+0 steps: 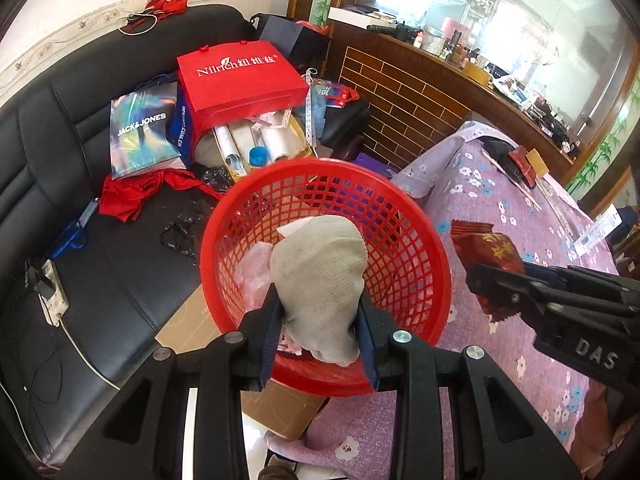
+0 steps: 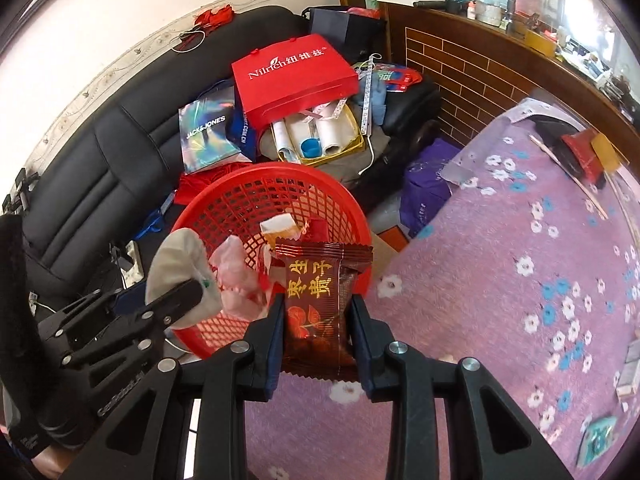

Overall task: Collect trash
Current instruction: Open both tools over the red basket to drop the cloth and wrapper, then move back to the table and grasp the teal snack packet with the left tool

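Left tongs: clamping a crumpled grey-white rag, lower centre, hanging over the red mesh basket | Right tongs: pinching a dark red snack wrapper upright, lower centre, hovering just beside the basket rim | Basket: sitting at the edge of the purple flowered bench, holding pink plastic scraps.

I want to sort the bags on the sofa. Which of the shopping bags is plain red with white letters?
The Nilrich bag, lying on top of the pile on the black sofa. The Jack & Jones bag beside it is shiny and iridescent, not red.
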Available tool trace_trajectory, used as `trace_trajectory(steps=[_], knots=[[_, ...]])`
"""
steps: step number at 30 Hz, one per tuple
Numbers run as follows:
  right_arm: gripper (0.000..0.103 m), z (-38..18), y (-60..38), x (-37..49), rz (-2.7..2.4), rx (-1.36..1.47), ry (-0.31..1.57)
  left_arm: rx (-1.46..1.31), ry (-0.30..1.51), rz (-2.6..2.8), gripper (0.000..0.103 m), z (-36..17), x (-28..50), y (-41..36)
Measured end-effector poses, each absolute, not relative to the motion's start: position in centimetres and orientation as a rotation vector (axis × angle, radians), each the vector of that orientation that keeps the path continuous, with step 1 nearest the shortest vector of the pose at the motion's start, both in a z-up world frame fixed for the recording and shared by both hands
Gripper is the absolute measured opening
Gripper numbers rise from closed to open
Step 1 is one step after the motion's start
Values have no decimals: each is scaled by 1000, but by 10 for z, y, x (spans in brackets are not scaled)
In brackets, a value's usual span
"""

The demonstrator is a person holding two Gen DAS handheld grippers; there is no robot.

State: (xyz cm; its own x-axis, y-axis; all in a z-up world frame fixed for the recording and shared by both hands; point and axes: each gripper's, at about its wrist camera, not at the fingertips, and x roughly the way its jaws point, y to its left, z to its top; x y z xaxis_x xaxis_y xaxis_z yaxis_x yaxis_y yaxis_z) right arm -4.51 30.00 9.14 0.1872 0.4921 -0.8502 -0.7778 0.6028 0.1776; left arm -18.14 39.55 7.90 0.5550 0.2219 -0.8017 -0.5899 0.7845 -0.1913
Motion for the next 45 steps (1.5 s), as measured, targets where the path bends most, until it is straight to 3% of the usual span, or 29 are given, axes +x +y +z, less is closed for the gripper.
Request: trace_trajectory(steps=[9,11,13,14,20,26,41,45], knots=[[34,89,323,-27,931,-284,1083,-465,858,497,33,80,-176,401],[35,89,329,-23,938,-277,1091,-463,858,506,40,81,-173,403],[38,89,334,-17,945,-260,1100,-466,856,529,62,80,-172,405],[39,90,334,-15,948,-243,1098,-469,848,544,63,80,-173,407],[39,108,288,-13,891,-176,1043,-468,831,554,63,87,-185,403],[40,93,210,-16,791,-105,1113,-443,869,456,63,87,-170,368],[39,72,14,-21,451,175,1155,-146,978,1,64,86,-97,199],[39,76,-40,-27,326,222,1117,-69,991,-131,69,87,-86,148]])
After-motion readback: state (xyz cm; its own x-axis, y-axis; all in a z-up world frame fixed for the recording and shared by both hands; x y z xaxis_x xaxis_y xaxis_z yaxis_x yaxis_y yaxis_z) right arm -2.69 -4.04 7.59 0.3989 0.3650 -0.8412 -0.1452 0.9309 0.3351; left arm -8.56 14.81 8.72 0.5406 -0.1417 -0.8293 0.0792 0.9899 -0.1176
